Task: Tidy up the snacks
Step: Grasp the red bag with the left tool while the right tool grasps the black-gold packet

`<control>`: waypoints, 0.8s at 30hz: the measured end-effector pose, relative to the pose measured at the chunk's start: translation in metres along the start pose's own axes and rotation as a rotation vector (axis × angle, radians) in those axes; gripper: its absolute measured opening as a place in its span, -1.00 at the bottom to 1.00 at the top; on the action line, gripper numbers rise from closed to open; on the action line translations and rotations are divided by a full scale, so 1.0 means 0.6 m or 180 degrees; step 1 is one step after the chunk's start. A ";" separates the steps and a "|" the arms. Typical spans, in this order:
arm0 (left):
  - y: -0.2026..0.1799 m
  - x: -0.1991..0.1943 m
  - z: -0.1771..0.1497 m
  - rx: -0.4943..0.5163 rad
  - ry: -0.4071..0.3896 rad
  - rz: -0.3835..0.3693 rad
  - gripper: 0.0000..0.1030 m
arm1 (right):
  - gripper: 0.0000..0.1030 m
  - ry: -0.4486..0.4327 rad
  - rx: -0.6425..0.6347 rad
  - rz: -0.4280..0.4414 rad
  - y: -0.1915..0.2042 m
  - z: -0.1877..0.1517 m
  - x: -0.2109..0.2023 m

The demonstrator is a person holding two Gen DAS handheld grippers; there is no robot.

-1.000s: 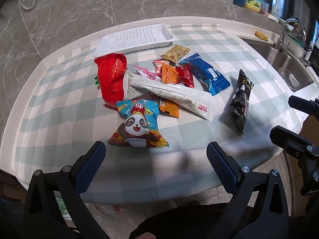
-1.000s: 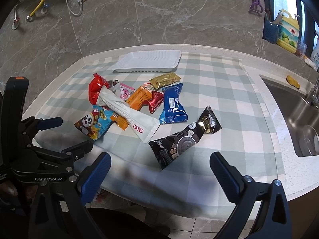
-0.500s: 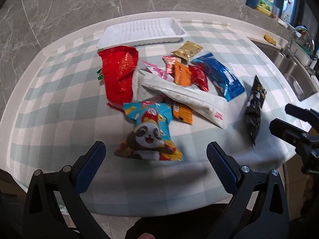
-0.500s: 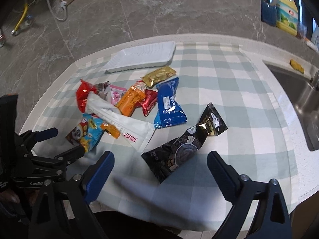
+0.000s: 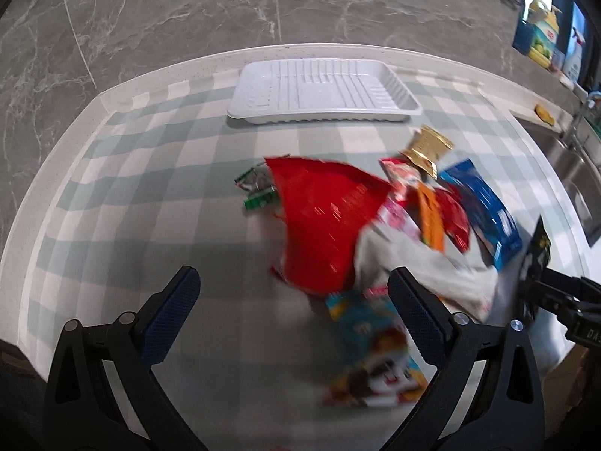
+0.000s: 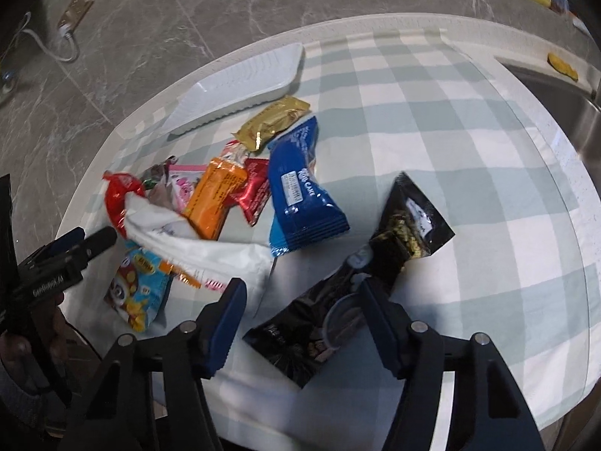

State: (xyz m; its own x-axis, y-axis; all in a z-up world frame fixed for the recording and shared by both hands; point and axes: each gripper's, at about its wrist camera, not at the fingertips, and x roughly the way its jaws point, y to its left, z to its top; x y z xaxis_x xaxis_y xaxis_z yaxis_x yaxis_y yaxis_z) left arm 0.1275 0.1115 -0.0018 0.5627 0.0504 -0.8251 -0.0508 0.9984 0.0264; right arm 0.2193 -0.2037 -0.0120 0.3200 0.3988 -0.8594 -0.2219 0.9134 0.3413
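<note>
A heap of snack packets lies in the middle of the checked cloth on the table (image 6: 469,120), and the white tray (image 5: 323,92) at the far edge holds nothing yet, so the sorting looks barely begun. The right hand-held gripper (image 6: 300,314) is low over the black packet (image 6: 360,282), which lies a little apart from the heap on the near right. Its jaws have just been closing and now stand about halfway in, one on each side of the packet's lower end; I see no pinch yet, the pads look clear of the wrapper.

The left hand-held gripper (image 5: 293,300) is spread wide with only cloth between its jaws. It hovers just beside the big red bag (image 5: 323,225) and the panda packet (image 5: 375,349); that view is smeared, so nothing finer can be told.

My guess is the black packet goes first. The next move calls for the right jaws to come down and close on it, then a lift and a carry across the heap to the tray. The slick, floppy wrapper may slide or fold.
</note>
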 end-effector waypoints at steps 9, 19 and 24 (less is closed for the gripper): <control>0.045 0.088 0.050 0.0003 0.0280 -0.0283 0.36 | 0.08 0.0002 0.0130 -0.0079 -0.005 0.019 0.013; 0.057 0.155 0.030 0.0096 0.0538 -0.0363 0.31 | -0.12 0.0095 0.0300 -0.0308 -0.019 0.007 0.027; 0.057 0.160 0.026 0.0175 0.0518 -0.0411 0.38 | -0.16 0.0033 0.0620 -0.0189 -0.033 0.000 0.028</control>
State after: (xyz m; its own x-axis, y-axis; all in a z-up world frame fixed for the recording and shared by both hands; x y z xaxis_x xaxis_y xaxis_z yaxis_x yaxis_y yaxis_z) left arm 0.1929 0.1509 -0.0714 0.4206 -0.0787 -0.9038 0.0608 0.9964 -0.0584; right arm 0.2293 -0.2153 -0.0331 0.3174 0.3440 -0.8837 -0.0205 0.9341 0.3563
